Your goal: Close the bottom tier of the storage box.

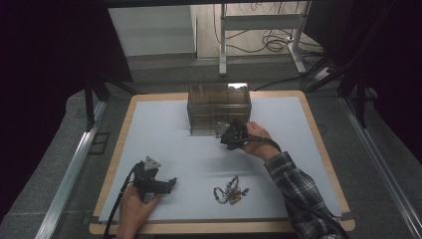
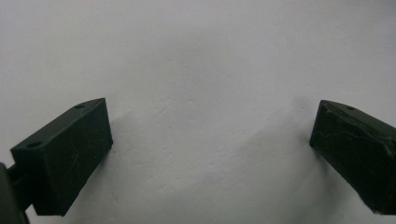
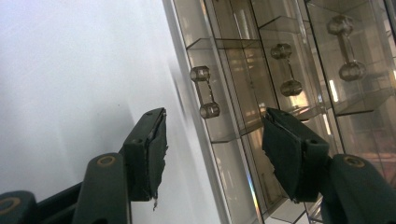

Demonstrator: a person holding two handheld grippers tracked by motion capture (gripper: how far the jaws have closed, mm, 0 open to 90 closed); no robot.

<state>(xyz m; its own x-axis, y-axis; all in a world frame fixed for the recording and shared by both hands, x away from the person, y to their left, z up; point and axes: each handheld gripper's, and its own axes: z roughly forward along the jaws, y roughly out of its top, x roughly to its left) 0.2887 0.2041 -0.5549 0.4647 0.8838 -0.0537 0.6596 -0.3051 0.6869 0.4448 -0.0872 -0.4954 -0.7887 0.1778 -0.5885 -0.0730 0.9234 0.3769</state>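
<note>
Right gripper [image 1: 230, 134] is held with its jaws parted and nothing between them, just in front of the smoky clear drawer box [image 1: 219, 107] that stands at the far middle of the white mat [image 1: 164, 124]. In the right gripper view a dumbbell-shaped drawer handle [image 3: 204, 92] is seen ahead of the jaws and a little to their left, its long axis running roughly away from them. Whether the pads touch the box front cannot be told. Of the two hands, the right is far nearer the box. Left gripper [image 1: 157, 185] is rested near the mat's front edge, jaws spread wide over bare mat. A tangle of jewellery [image 1: 230, 190] lies well apart from the box.
</note>
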